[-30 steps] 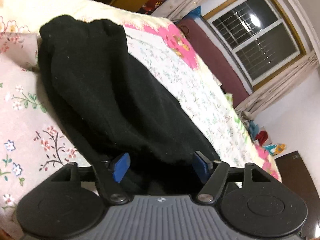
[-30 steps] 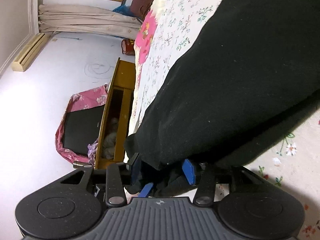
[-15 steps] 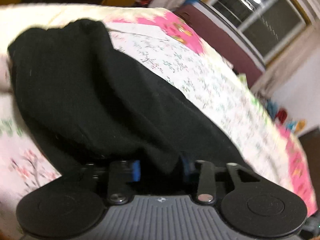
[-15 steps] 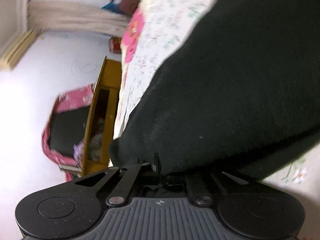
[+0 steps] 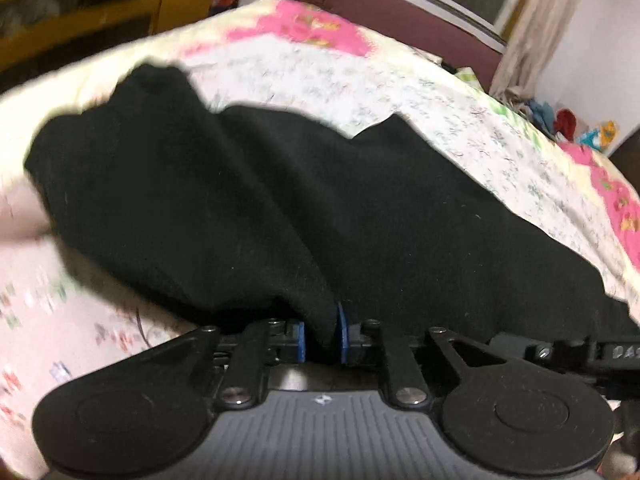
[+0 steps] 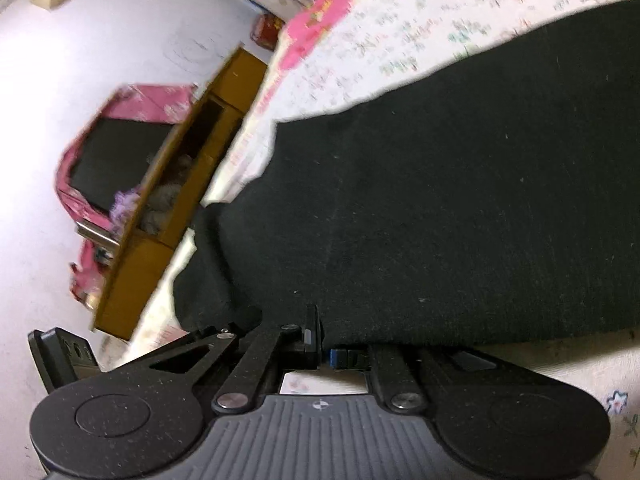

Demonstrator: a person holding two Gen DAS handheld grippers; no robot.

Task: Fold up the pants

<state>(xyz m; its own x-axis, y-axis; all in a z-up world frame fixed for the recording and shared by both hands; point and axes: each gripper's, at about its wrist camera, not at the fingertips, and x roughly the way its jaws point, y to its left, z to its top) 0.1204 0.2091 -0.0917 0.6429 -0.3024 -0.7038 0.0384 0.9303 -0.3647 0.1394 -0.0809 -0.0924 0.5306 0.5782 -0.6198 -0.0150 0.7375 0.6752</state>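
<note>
Black pants lie bunched on a floral bedsheet. My left gripper is at their near edge; its jaws are closing, and the blue pads pinch a raised fold of the black cloth between them. In the right wrist view the pants fill the right half, over the sheet. My right gripper is shut at the pants' near edge, and the cloth runs down into its closed jaws. One blue pad shows beside them.
A yellow wooden cabinet stands past the bed's far edge, seen also as the cabinet by the white floor. A pink-covered dark box sits behind it. A dark red headboard and a curtain are at the back.
Both grippers went from open around the pants' edge to closed on the cloth. Both views have rolled, and the fabric at the left gripper has bunched into a raised fold.
</note>
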